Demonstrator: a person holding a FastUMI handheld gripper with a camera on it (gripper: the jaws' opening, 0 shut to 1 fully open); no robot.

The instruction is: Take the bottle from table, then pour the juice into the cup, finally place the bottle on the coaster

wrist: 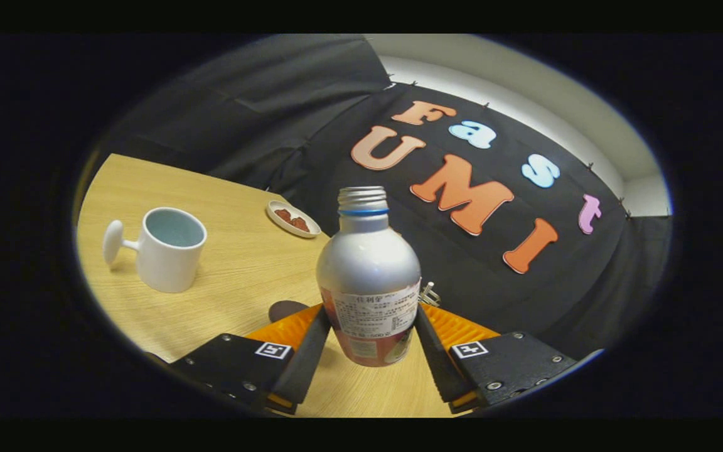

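A silver metal bottle [369,270] with a paper label, an open threaded neck and a blue ring stands upright between my fingers. My gripper [372,317] is shut on the bottle, one finger pressing each side of its lower body. The bottle's base seems to hang a little above the wooden table [242,276]. A white cup [170,249] with a pale blue inside and a knob-like handle stands on the table, beyond and left of the fingers. A dark round flat piece [286,308], possibly the coaster, peeks out just behind the left finger, mostly hidden.
A small white dish [292,218] holding red-brown bits sits near the table's far edge, beyond the cup and left of the bottle's neck. The black cloth wall hangs close behind the table. Bare tabletop lies between the cup and the fingers.
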